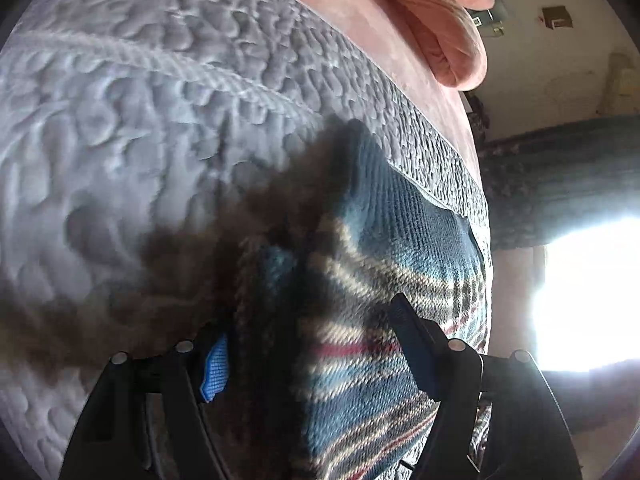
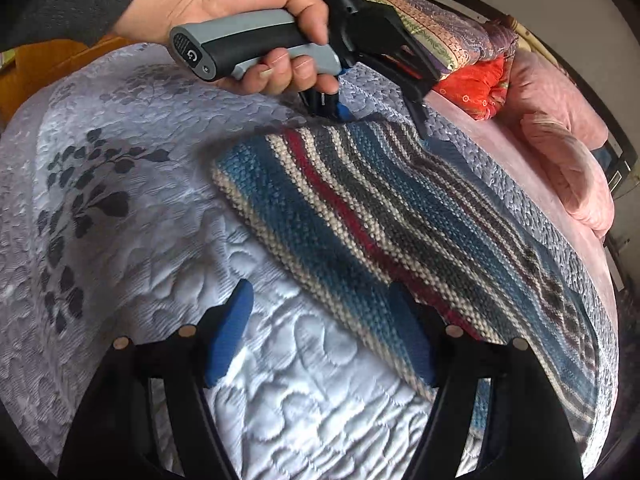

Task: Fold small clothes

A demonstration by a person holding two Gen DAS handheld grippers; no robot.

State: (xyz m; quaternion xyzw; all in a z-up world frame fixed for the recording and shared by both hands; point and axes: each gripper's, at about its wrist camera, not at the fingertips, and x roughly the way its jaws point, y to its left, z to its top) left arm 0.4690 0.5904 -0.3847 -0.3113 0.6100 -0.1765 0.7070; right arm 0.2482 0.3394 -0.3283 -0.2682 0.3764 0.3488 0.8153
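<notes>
On the quilted bed (image 2: pixel 120 208), the striped knit garment (image 2: pixel 400 216) lay flat, long axis running from my left gripper (image 2: pixel 380 120) toward my right gripper (image 2: pixel 320 336). Both sets of fingers stood wide, the left straddling the far edge, the right nearest the near edge.

Knitted cloth on a quilted bed

The knitted cloth (image 2: pixel 360 216) lies flat on the quilt (image 2: pixel 140 208), near the bed's far edge. The left gripper (image 2: pixel 384 120) is at the cloth's far end, the right gripper (image 2: pixel 320 332) at its near edge. Folded blankets (image 2: pixel 460 52) and a pillow (image 2: pixel 572 176) lie beyond.
</notes>
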